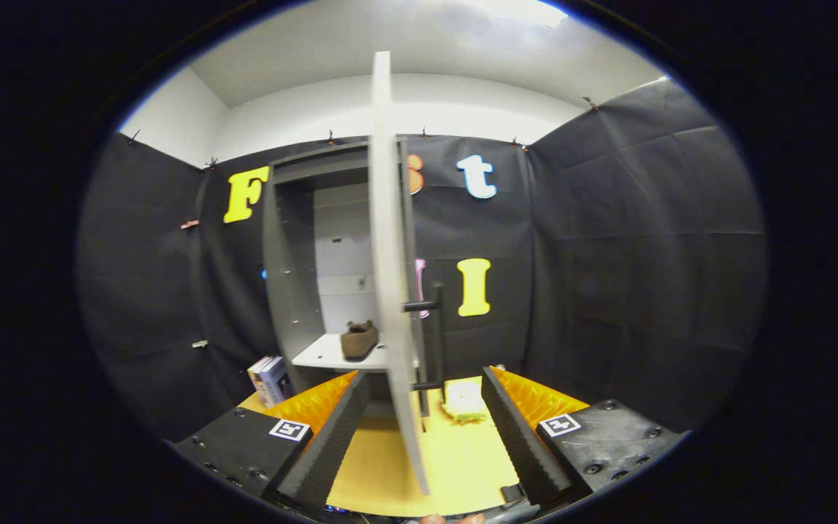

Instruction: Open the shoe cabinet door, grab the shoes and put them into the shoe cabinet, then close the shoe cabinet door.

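Gripper view, shoe cabinet with door swung out. We see the gripper [425, 429] with its two fingers spread wide apart, gripping nothing; the near edge of the cabinet door [392, 291] stands in the gap between them, touching neither finger as far as we can tell. The door is seen almost edge-on, a pale upright panel running from 12 o'clock down to 6 o'clock through the middle of the scene. On its face at about 3 o'clock from the panel's lower half we note a dark bar handle [435, 336], mounted upright on two short posts. The shoe cabinet [289, 262], grey and open, stands beyond the fingers at 11 o'clock from the gripper. On its pale shelf [321, 355] rests one brown shoe [358, 339], just beside the door's edge. At 8 o'clock from the shelf, a few books [268, 380] lean beside the cabinet's base. At 1 o'clock from the gripper, a pale fuzzy object [465, 404] lies on the yellow floor [463, 458]; we cannot tell what it is.
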`<state>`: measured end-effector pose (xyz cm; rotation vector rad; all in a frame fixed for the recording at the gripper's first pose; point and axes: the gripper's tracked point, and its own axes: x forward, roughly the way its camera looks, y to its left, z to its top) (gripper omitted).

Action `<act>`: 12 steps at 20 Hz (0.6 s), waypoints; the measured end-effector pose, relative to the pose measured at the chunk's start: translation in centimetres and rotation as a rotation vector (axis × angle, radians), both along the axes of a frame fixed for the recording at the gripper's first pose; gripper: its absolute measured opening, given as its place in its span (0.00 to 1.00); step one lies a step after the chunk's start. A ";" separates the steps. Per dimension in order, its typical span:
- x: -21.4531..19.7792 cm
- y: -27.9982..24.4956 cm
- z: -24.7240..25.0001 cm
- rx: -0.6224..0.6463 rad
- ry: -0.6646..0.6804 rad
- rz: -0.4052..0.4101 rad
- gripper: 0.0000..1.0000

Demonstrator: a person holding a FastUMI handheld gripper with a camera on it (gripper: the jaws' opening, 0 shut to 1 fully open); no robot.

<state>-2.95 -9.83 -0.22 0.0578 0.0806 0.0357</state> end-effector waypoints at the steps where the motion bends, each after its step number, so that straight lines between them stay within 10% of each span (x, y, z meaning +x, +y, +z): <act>1: 0.9 -1.4 -0.4 -0.003 0.008 -0.021 0.98; 12: 6.2 -4.1 -1.3 -0.018 0.048 -0.076 0.98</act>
